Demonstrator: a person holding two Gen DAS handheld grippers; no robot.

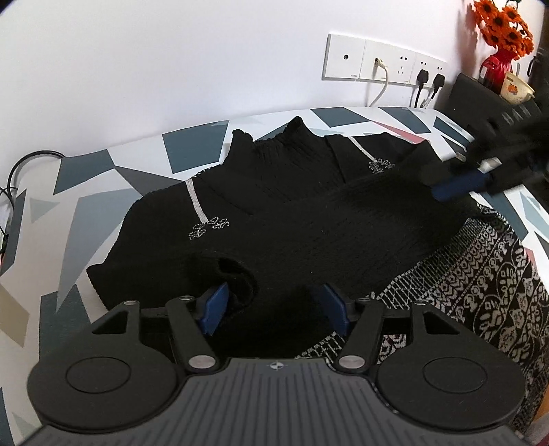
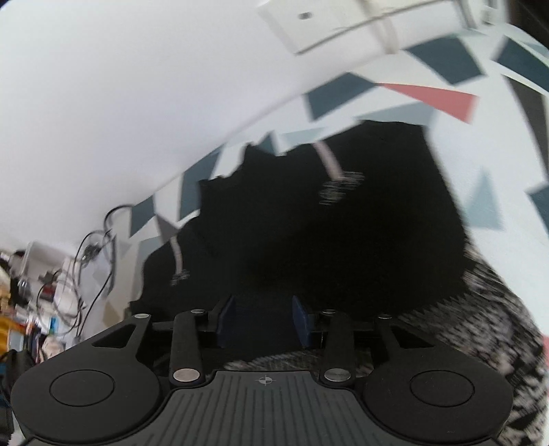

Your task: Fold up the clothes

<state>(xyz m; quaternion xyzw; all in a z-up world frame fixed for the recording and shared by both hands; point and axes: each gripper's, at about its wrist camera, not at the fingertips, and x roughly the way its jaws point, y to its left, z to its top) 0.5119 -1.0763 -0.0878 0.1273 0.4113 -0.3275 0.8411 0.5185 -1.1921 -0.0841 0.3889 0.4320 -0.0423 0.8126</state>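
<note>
We see a table (image 1: 192,147) with a white cover full of blue, gray and pink shapes, and it stands against a white wall (image 1: 171,61). On the wall we see white sockets (image 1: 384,61) with a white cord and two black plugs in them, and near the far right we see orange flowers (image 1: 504,25) in a red vase (image 1: 492,68) beside a cream cup (image 1: 516,88). At the far left we see black cables (image 1: 20,171) hanging by the table edge.

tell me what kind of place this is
Probably a room in a home: a black sweater lies on a table with a geometric-patterned cloth against a white wall with sockets, and orange flowers in a red vase stand nearby.
</note>
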